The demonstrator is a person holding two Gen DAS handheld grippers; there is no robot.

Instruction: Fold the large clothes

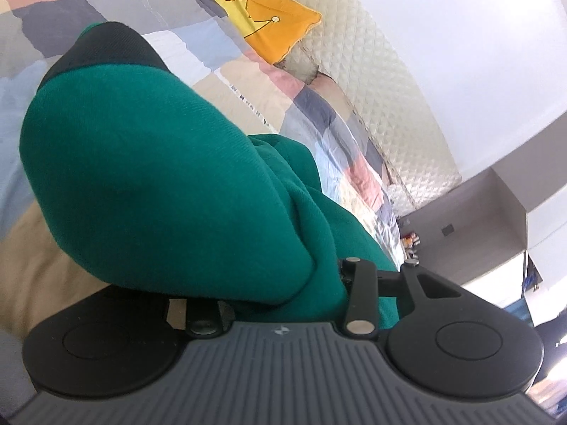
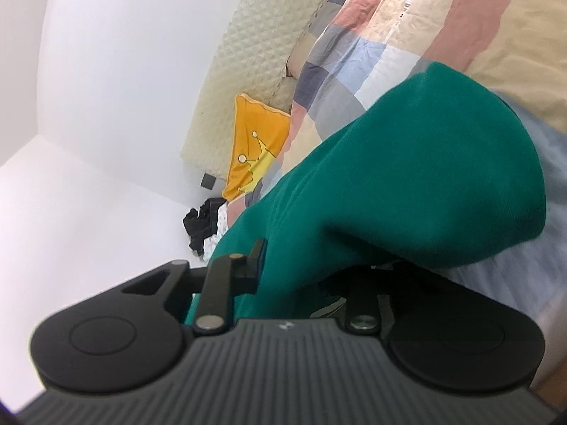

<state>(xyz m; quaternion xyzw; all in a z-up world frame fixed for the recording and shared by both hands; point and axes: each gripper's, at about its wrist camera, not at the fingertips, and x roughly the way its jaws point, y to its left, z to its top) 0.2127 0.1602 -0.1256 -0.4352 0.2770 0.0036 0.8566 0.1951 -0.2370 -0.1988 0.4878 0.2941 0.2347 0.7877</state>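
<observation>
Green knit fabric fills the middle of both wrist views: a large green garment (image 1: pixel 149 177), seemingly a sweater or sweatshirt, is held up above a bed covered by a patchwork quilt (image 1: pixel 198 49) in pink, grey, blue and beige blocks. In the left wrist view the cloth bulges forward in a rounded, bag-like fold, with a darker band, perhaps a cuff or hem, at its far end. In the right wrist view the same garment (image 2: pixel 407 177) hangs in a similar swollen fold, slightly blurred.

The left gripper (image 1: pixel 283 294) is clamped on the garment, whose cloth runs down between the jaws and hides their tips. The right gripper (image 2: pixel 294 283) is likewise closed on the fabric, which is drawn in between its jaws.

The step in hand is judged to be a lift and carry, with an edge gripped at two points so that one part can be laid over another. The next move would call for both grips to be kept level and the cloth lowered flat onto the quilt without bunching.

An orange cushion (image 2: pixel 258 141) with a crown design is seen against a cream quilted headboard (image 1: pixel 372 81). Dark clothing (image 2: pixel 202 223) lies near the wall.
</observation>
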